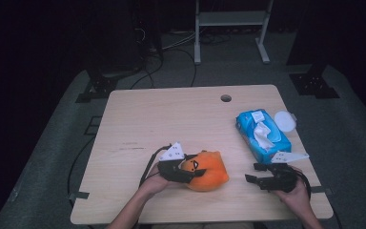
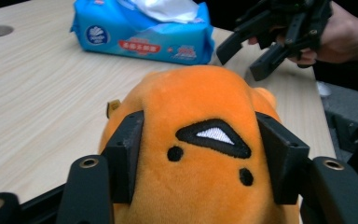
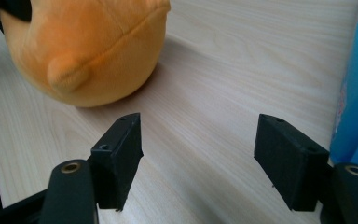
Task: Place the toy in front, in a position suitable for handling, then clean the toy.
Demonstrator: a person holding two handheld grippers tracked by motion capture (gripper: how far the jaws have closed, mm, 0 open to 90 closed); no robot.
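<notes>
The round orange plush toy with a stitched black-and-white face (image 1: pixel 205 171) lies on the near middle of the pale wooden table (image 1: pixel 171 119), just left of the blue soft pack of wet wipes (image 1: pixel 262 134), which sits at the right side with a white tissue pulled up through its opening. A white round lid (image 1: pixel 285 120) rests just beyond the pack's far right corner.

The left gripper (image 2: pixel 200 158) has the plush between its two black jaws; in the left gripper view the pads sit against both flanks of the toy's head, pressing into the fabric, so it is clamped on the toy. The right gripper (image 3: pixel 200 158) rests near the table's near right edge with its jaws spread apart and nothing between them, only bare wood below, the toy just off to its far left.

The plush looks light, soft and squashy: it should give under the pads and bulge rather than slip, and it will not break if dropped. Its fleecy cover should offer good friction. A hold across the narrower sides of the head, as here, seems sound; a deeper bite would guard against the stuffing squeezing out of the grip
</notes>
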